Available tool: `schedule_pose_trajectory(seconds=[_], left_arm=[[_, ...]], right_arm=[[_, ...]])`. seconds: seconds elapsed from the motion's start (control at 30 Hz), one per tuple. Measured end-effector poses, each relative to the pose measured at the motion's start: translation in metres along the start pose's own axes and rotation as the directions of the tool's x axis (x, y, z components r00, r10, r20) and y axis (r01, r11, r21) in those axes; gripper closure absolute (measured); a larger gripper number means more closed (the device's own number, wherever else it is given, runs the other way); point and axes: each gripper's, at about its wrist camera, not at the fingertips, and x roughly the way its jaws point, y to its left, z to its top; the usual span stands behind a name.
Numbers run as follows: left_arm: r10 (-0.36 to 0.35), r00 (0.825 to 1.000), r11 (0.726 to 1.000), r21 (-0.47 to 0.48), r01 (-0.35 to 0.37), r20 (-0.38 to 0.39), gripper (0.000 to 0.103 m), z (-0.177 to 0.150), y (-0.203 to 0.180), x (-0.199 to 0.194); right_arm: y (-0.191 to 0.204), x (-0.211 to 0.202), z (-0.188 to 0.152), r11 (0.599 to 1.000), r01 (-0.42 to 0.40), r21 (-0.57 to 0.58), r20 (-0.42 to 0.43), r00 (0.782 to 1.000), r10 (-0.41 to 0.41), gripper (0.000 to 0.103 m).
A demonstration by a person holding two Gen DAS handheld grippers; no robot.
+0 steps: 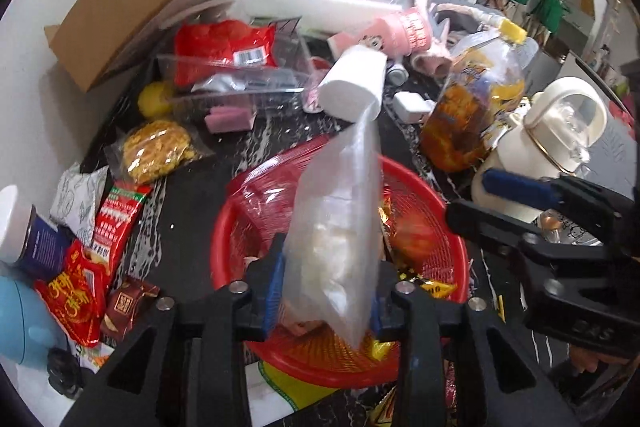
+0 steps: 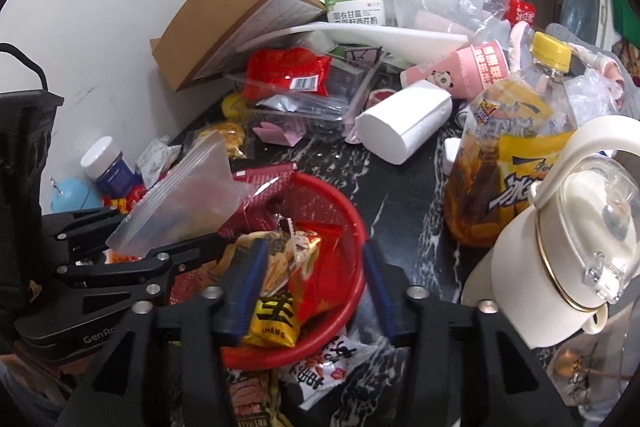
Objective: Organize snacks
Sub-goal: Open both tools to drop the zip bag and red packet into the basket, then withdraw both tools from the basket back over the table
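Observation:
A red mesh basket sits on the dark marbled table with several snack packets in it. In the left wrist view my left gripper hangs over the basket, shut on a clear zip bag with something pale inside; the bag stands up between the blue pads. The right wrist view shows the same bag sticking up out of the left gripper. My right gripper is open above the basket's near side. A yellow packet and a red packet lie below its pads, not pinched.
Loose snacks and a wrapped cookie lie left of the basket. A cream kettle and an iced tea bottle stand close on the right. Behind are a white roll, a clear box, a cardboard box and the wall.

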Motion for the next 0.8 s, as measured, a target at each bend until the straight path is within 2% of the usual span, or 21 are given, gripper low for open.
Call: schedule_pose_trajectory(seconds=[0.03, 0.13, 0.43, 0.8], left_arm=[[0.002, 1.0, 1.0, -0.003, -0.002, -0.002, 0.054, 0.0, 0.001, 0.0], [0.021, 1.0, 1.0, 0.0, -0.021, 0.014, 0.039, -0.001, 0.0, -0.003], [0.025, 0.998, 1.0, 0.006, -0.026, 0.051, 0.039, 0.004, -0.005, -0.027], [0.016, 0.985, 0.998, 0.051, -0.025, 0.174, 0.039, 0.01, -0.024, -0.089]], right_arm=[[0.0, -0.002, 0.0, 1.0, 0.004, -0.002, 0.005, 1.0, -0.004, 0.049], [-0.002, -0.006, 0.001, 1.0, 0.013, 0.001, 0.003, 1.0, -0.013, 0.049], [-0.003, -0.026, 0.005, 1.0, 0.027, 0.012, 0.032, 0.999, -0.028, 0.049], [0.01, -0.08, 0.013, 0.999, 0.048, -0.011, 0.13, 0.99, -0.046, 0.049]])
